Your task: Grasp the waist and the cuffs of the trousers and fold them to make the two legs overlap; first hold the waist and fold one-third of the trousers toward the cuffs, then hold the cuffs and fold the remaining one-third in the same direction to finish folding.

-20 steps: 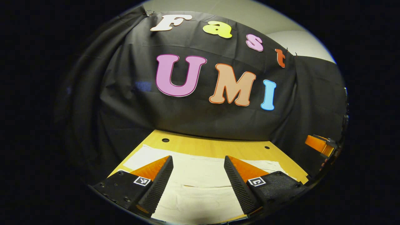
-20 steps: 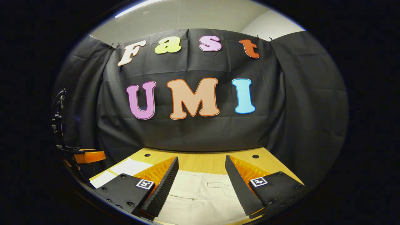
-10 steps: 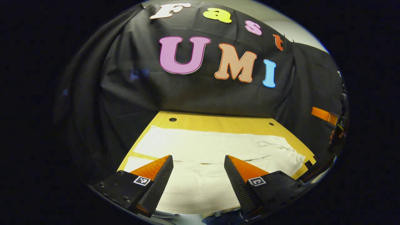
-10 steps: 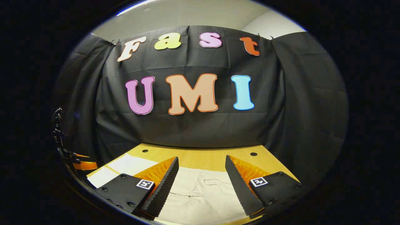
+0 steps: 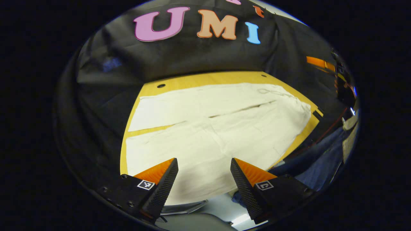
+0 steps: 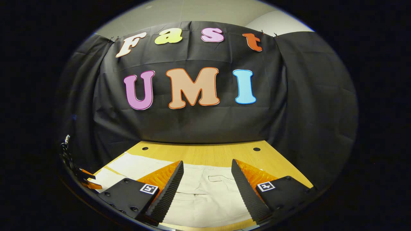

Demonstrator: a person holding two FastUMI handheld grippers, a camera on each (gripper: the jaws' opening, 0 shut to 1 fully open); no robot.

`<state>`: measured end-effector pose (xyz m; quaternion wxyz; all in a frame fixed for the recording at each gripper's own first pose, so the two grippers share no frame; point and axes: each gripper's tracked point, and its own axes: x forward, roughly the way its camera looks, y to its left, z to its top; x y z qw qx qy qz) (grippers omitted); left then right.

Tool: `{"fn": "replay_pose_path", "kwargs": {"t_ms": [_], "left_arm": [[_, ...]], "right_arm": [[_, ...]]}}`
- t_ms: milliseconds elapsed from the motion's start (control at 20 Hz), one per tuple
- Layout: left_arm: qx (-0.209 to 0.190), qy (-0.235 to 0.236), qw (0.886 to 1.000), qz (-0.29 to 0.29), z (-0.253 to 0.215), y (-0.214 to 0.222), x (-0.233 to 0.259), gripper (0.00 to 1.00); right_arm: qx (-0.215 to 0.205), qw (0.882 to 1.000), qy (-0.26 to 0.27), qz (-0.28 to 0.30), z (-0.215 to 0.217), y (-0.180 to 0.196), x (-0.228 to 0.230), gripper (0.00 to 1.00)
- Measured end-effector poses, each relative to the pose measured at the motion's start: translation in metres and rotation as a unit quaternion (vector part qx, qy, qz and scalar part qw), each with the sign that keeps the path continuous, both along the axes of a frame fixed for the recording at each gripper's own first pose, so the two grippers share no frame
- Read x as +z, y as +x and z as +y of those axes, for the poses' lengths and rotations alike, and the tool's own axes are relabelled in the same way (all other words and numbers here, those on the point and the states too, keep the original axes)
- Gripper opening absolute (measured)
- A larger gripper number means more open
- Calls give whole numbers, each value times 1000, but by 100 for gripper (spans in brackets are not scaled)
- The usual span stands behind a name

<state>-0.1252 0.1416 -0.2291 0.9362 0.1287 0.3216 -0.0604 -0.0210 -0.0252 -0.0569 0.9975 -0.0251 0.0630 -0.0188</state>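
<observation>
Left hand-held gripper [image 5: 204, 164] wide open, empty, right hand-held gripper [image 6: 207, 166] likewise, above trousers [image 5: 212, 134]

A recording booth: black cloth wall [image 6: 205, 125] behind a wooden table [image 6: 205, 155].

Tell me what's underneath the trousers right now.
The trousers lie spread flat on a wooden table, which shows bare along the far edge and between the legs. The cloth hides whatever else may lie beneath.

Left tongs [image 5: 204, 162] agape and empty, right tongs [image 6: 207, 164] likewise
</observation>
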Motion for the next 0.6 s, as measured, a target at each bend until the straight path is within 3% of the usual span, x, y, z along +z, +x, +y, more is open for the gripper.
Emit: {"fn": "replay_pose_path", "kwargs": {"t_ms": [200, 250, 300, 400, 450, 600], "left_arm": [[-13, 5, 998, 67, 20, -12, -32, 97], [-17, 10, 997, 79, 26, -14, -38, 97], [-20, 19, 995, 91, 30, -17, -43, 97], [-29, 33, 992, 115, 39, -25, -53, 97], [-36, 38, 990, 128, 44, -28, -58, 97], [-60, 56, 984, 161, 51, -30, -70, 95]], "right_arm": [[-4, 1000, -2, 7, 6, 1, -7, 96], [-7, 1000, -3, 8, 6, -1, -9, 92], [-10, 1000, -4, 8, 5, -2, -9, 96], [-19, 1000, -6, 11, 1, -4, -12, 92], [-23, 1000, -7, 13, -2, -5, -14, 96], [-36, 999, -8, 19, -12, -9, -18, 96]]}}
